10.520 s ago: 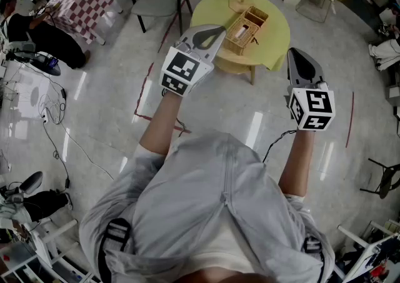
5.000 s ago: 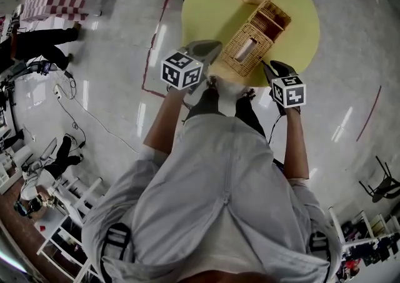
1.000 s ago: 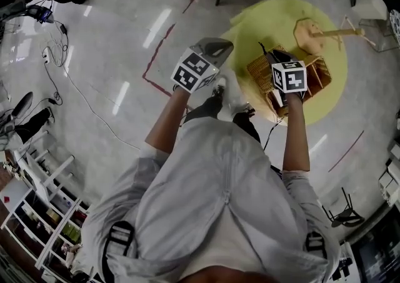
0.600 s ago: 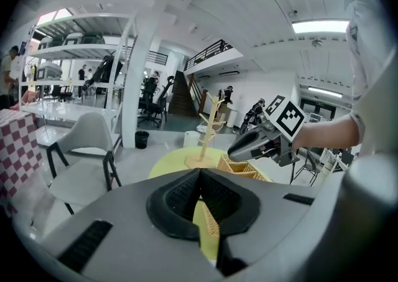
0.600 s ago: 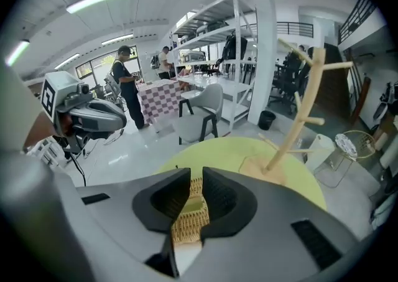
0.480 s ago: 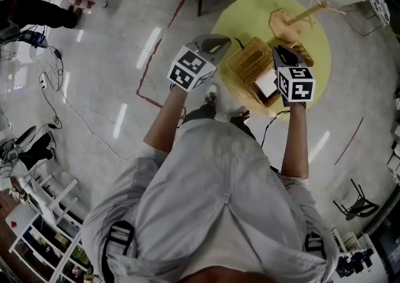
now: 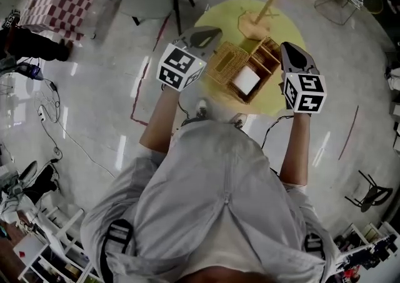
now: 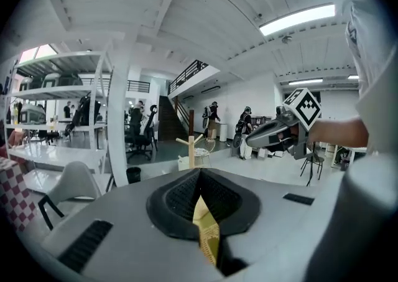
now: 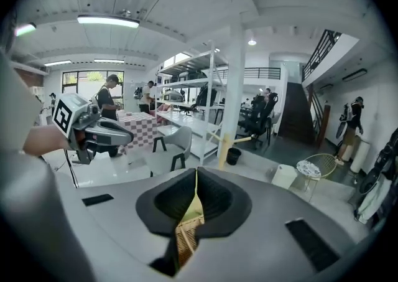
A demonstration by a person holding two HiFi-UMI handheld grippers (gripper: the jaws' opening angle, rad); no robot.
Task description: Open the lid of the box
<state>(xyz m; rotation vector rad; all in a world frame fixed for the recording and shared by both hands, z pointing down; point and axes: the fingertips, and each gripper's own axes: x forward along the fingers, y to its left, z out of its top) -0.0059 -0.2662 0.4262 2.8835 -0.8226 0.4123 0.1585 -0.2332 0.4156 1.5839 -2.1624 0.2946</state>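
Both your forearms reach up the frame from the grey sleeves. They hold the left gripper (image 7: pixel 209 35) left of centre and the right gripper (image 7: pixel 290 52) right of centre, each pointing away from you.

The left gripper's jaws are pressed together with nothing between them. The right gripper's jaws have just been closing and now meet, also empty.

The wicker box (image 7: pixel 232 66) sits on the yellow round table (image 7: pixel 219 16) in the upper middle of the frame, between the two grippers. A white block (image 7: pixel 245 80) shows inside it, with a flat woven panel (image 7: pixel 222 66) just to its left.
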